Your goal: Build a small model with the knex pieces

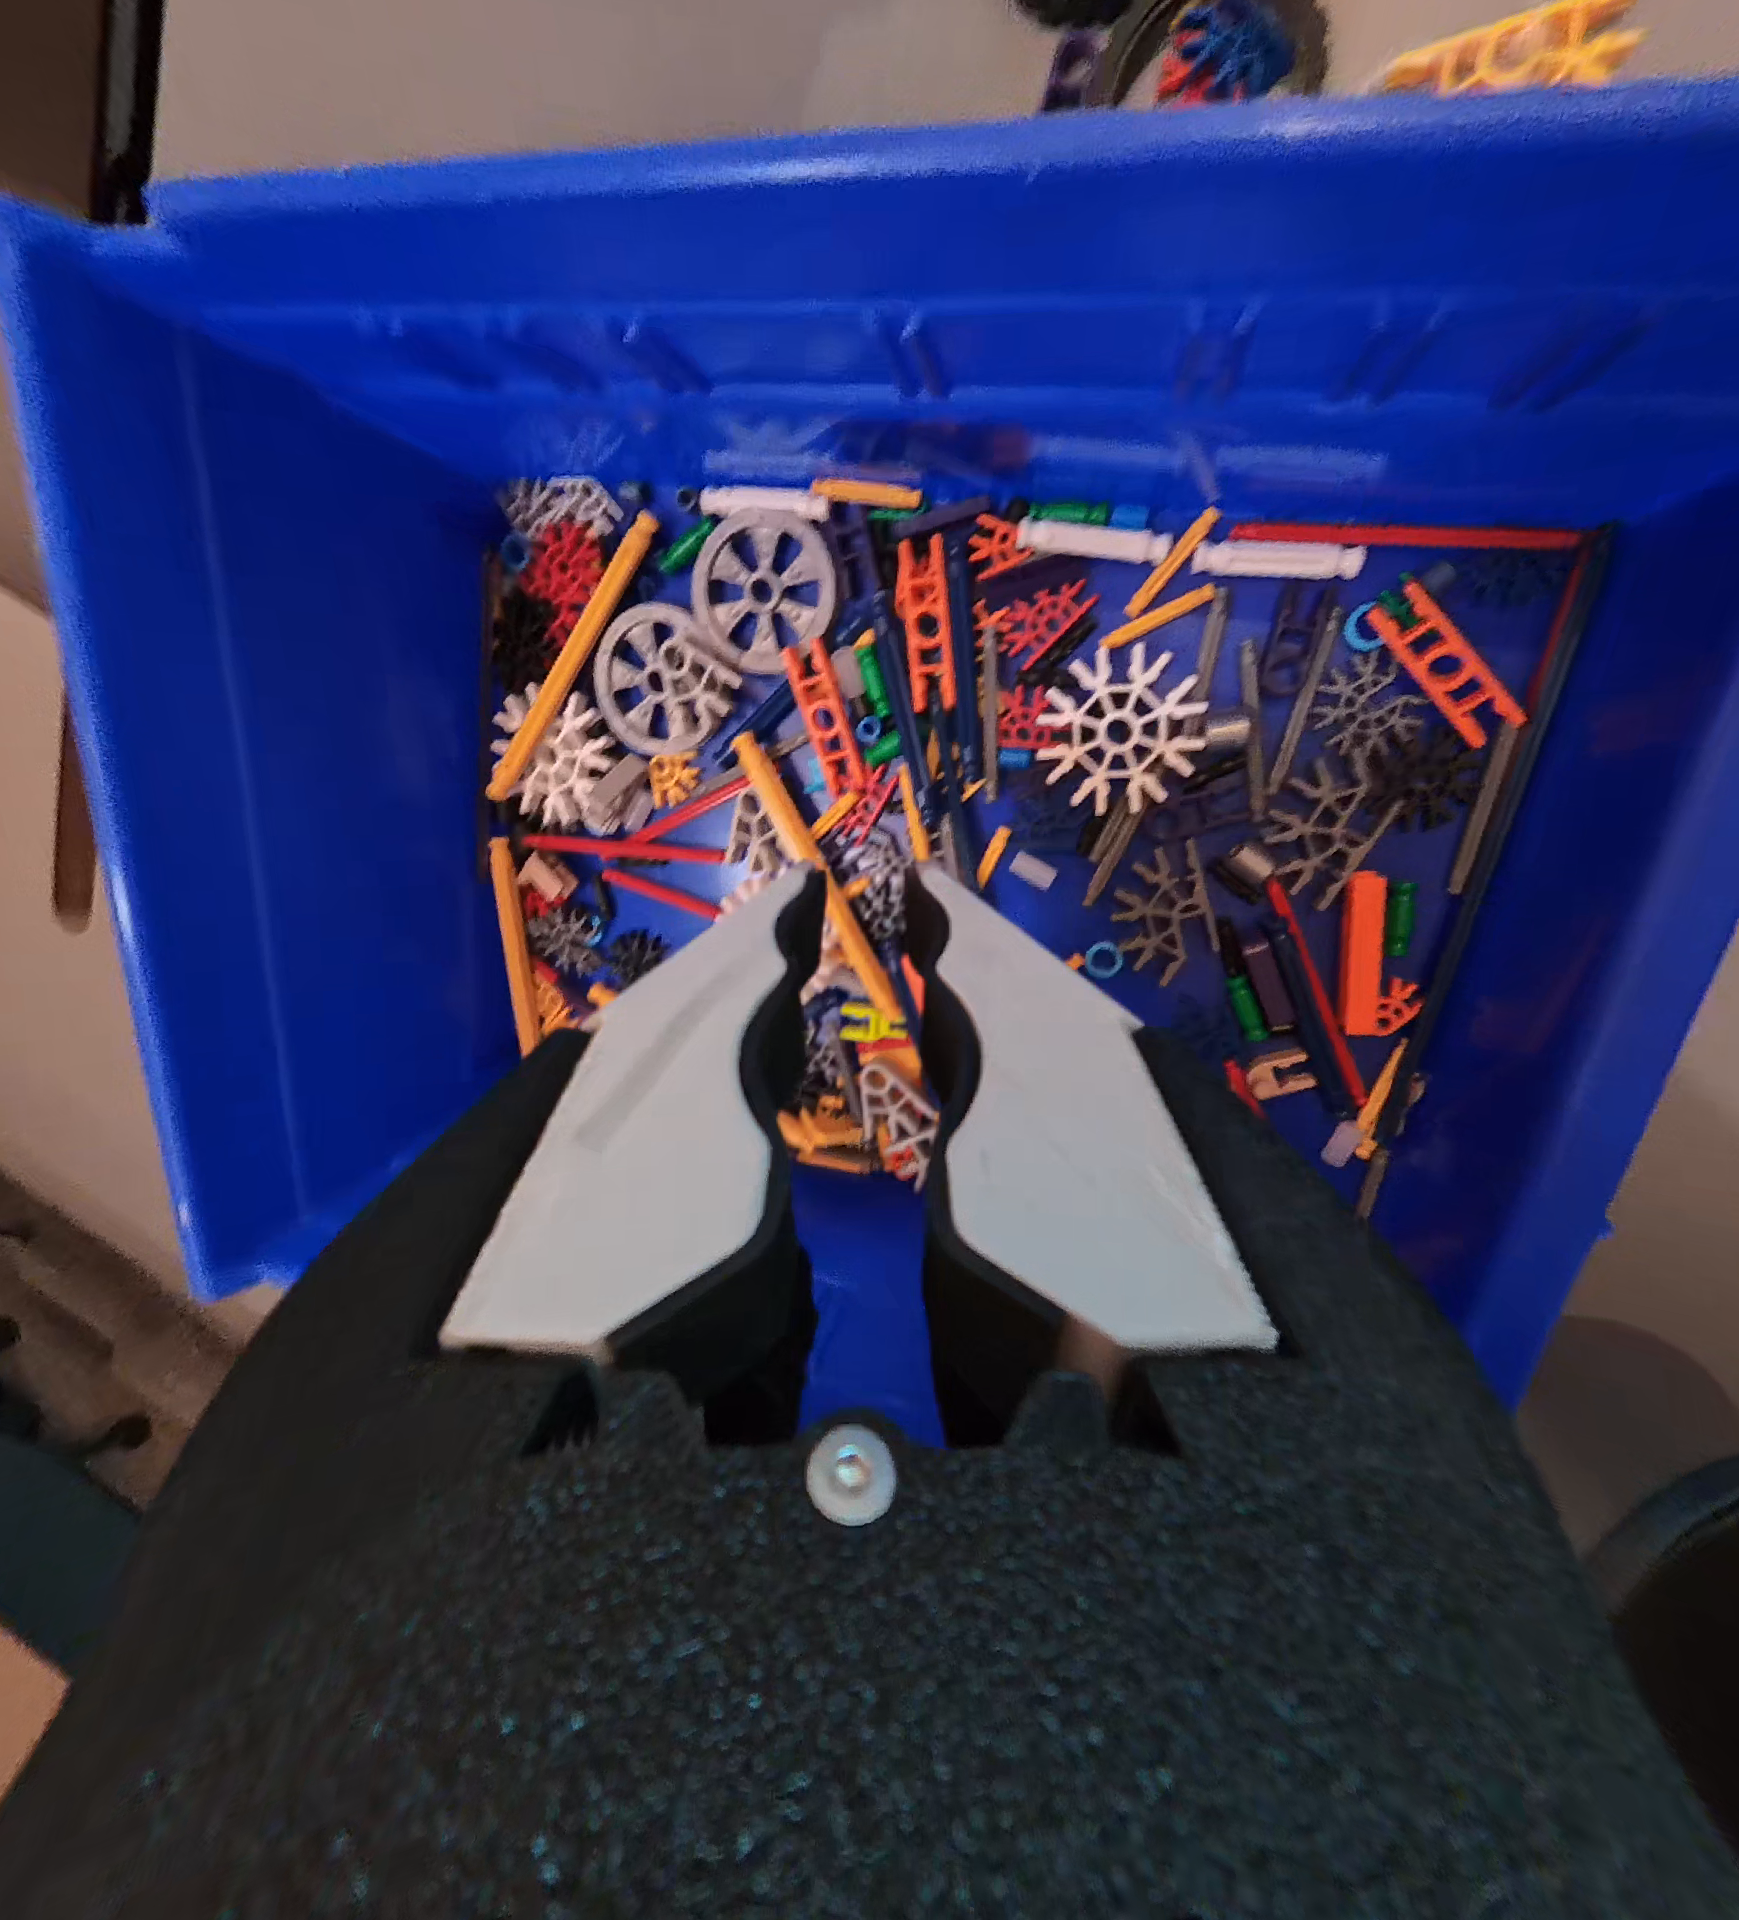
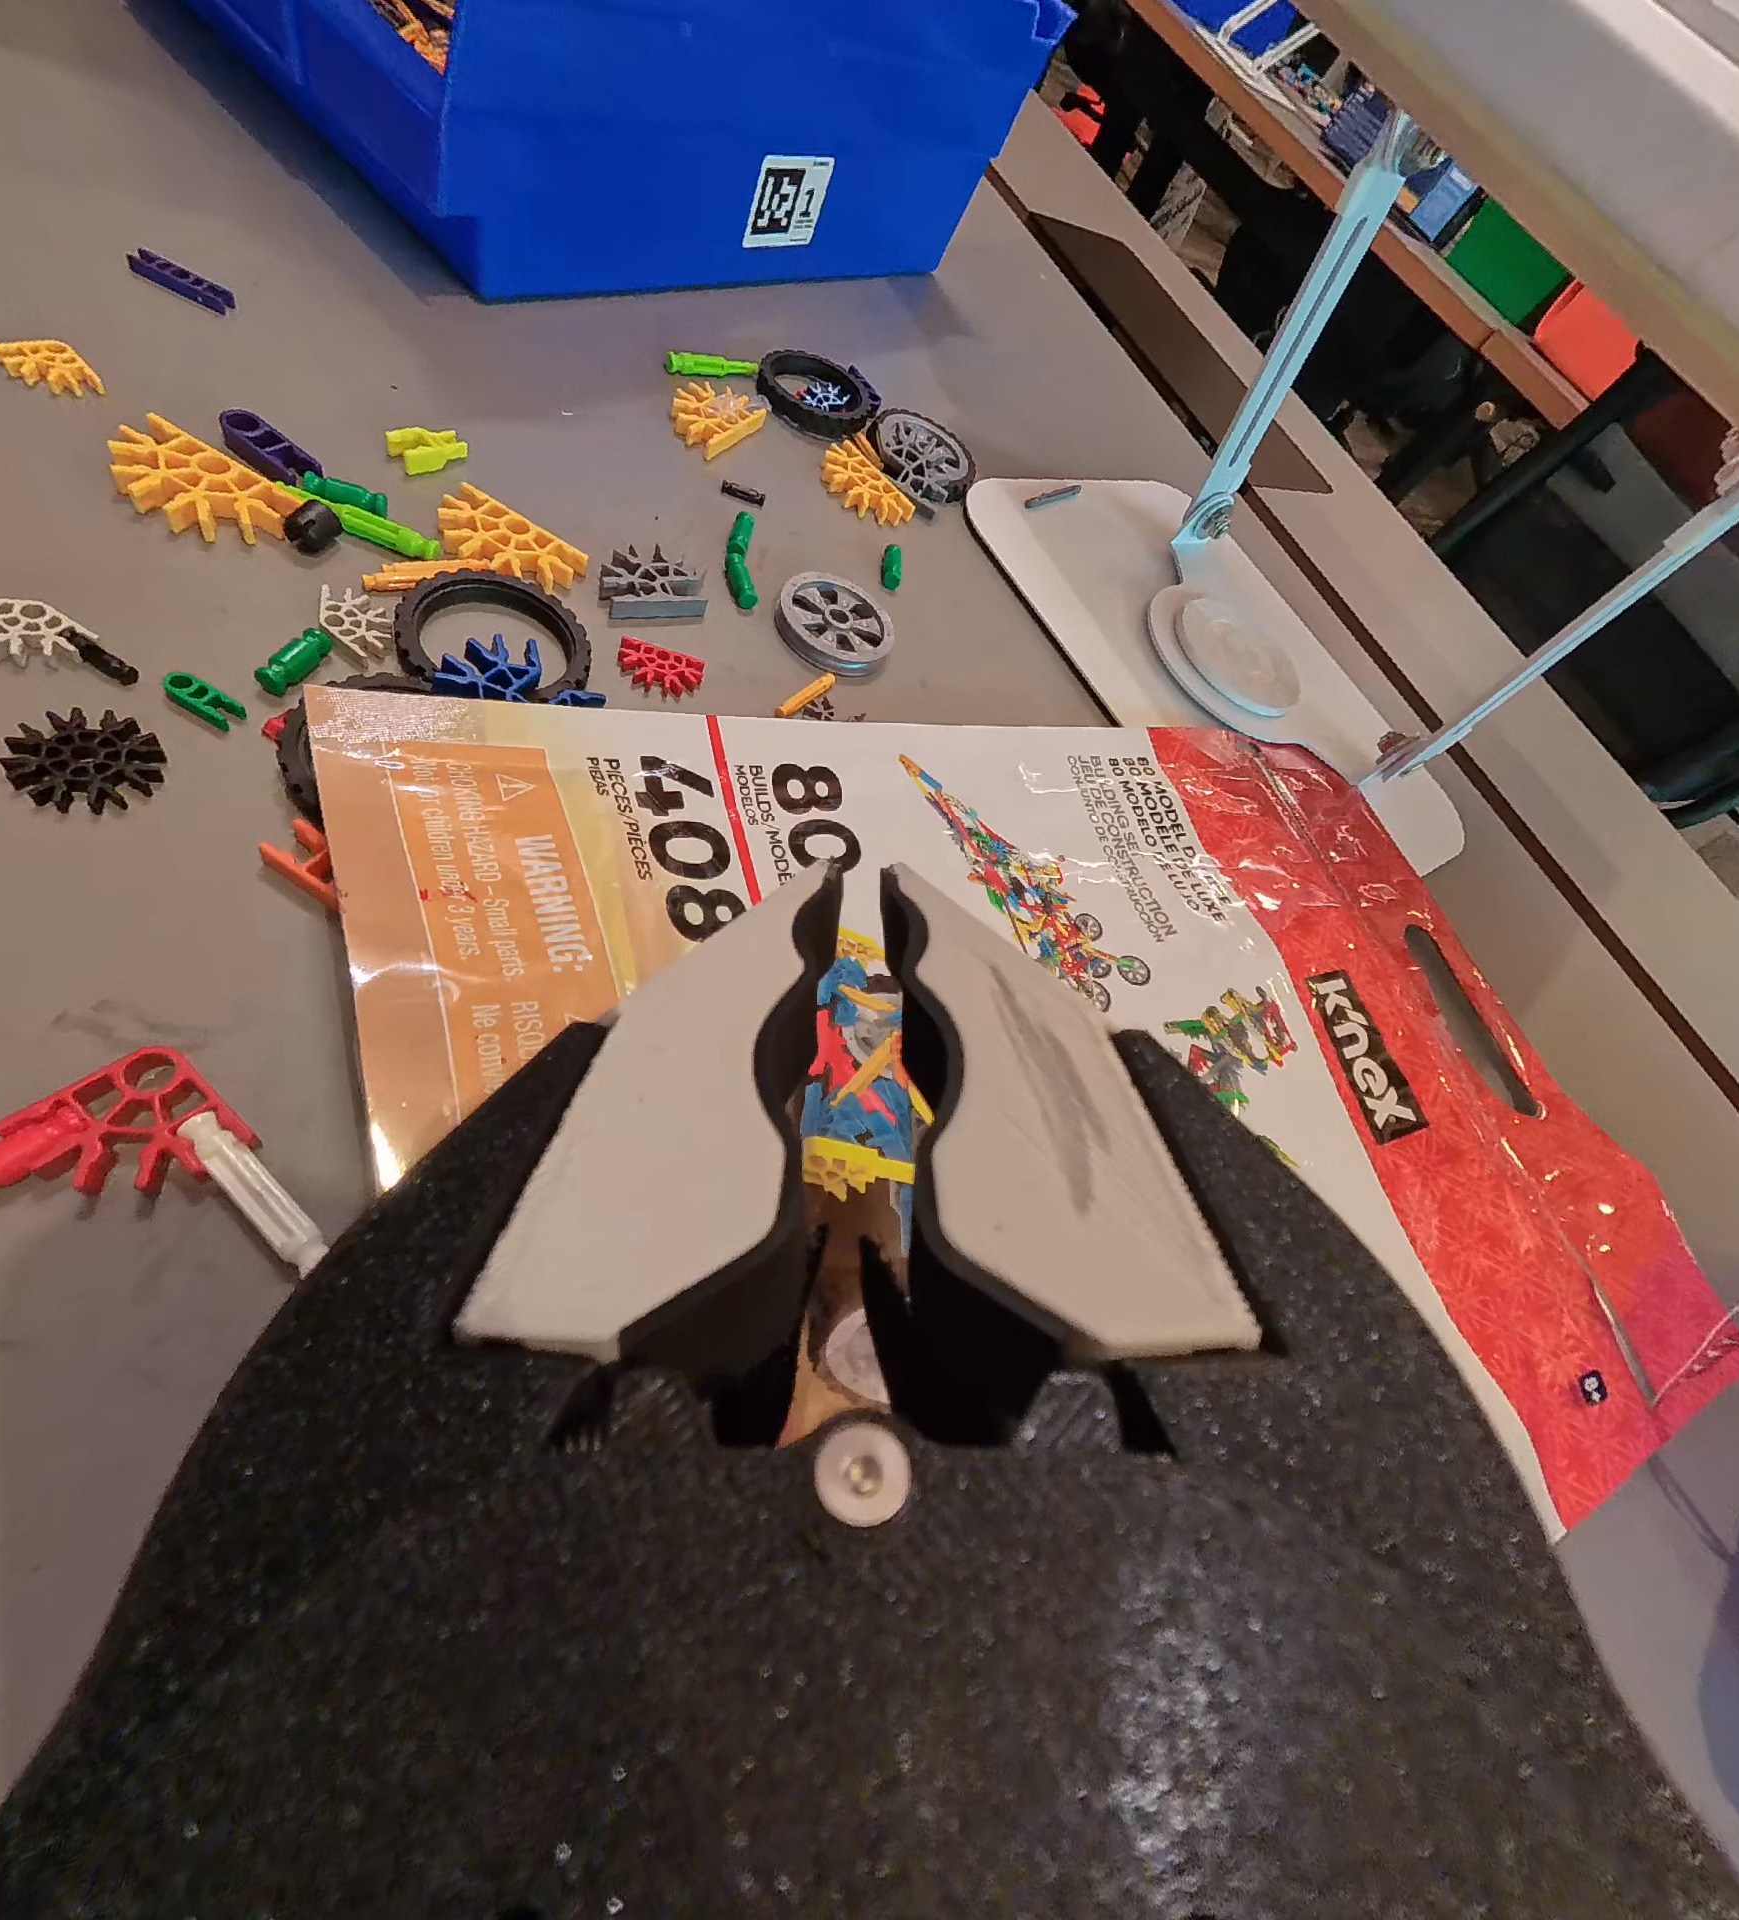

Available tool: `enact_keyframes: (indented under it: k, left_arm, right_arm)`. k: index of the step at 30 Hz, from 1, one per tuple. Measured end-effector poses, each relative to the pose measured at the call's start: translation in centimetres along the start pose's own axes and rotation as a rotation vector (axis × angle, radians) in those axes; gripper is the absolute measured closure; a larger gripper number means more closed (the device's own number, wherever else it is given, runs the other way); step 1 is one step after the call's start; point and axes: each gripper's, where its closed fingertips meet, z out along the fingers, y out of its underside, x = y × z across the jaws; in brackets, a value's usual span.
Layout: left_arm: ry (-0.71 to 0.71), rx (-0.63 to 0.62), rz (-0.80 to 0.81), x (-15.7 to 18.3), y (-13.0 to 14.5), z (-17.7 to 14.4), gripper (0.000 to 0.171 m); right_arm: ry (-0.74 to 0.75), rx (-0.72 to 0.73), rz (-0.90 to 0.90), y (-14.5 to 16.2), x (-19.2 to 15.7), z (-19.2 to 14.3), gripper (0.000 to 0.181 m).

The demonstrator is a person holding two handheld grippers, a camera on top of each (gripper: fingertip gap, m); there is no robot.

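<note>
Bin (image 1: 325, 727), one, blue, holds two grey wheels (image 1: 759, 592) among loose rods. Left gripper (image 1: 860, 883), inside it, is narrowly parted around a yellow rod (image 1: 849, 935). Right gripper (image 2: 860, 873), beside the bin, hangs slightly parted over one printed bag (image 2: 1364, 1039).

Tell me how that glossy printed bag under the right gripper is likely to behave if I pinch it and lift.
The bag looks like thin, wrinkled film, so it would probably flop and sag rather than stay flat. Its shiny surface may slip between the right gripper fingertips. It lies flat and looks nearly empty, so likely light; lifting it could disturb the black tyre its edge covers.
</note>
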Motion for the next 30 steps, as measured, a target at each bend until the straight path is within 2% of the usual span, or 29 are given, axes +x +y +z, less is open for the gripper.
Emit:
enact_keyframes:
  k: [7, 14, 20, 25, 30]
  left_arm:
    - [0.052, -0.077, 0.067, 0.3, -0.6, 3.7, 0.162]
    - [0.057, -0.208, 0.051, -1.5, 1.0, 6.0, 0.165]
    - [0.142, -0.199, 0.0, -1.1, 1.4, 6.6, 0.169]
    - [0.126, -0.222, -0.02, -2.1, 2.1, 6.9, 0.17]
    - [0.167, -0.204, -0.034, -1.7, 2.0, 7.3, 0.169]
  right_arm:
    - [-0.006, -0.013, -0.01, 0.2, -0.2, 0.2, 0.175]
    - [0.0, -0.004, -0.003, 0.0, 0.0, 0.0, 0.175]
    - [0.001, 0.006, -0.006, -0.2, 0.0, -0.2, 0.175]
    - [0.006, 0.012, -0.006, -0.4, 0.1, -0.3, 0.175]
    - [0.006, 0.015, -0.007, -0.5, 0.1, -0.4, 0.175]
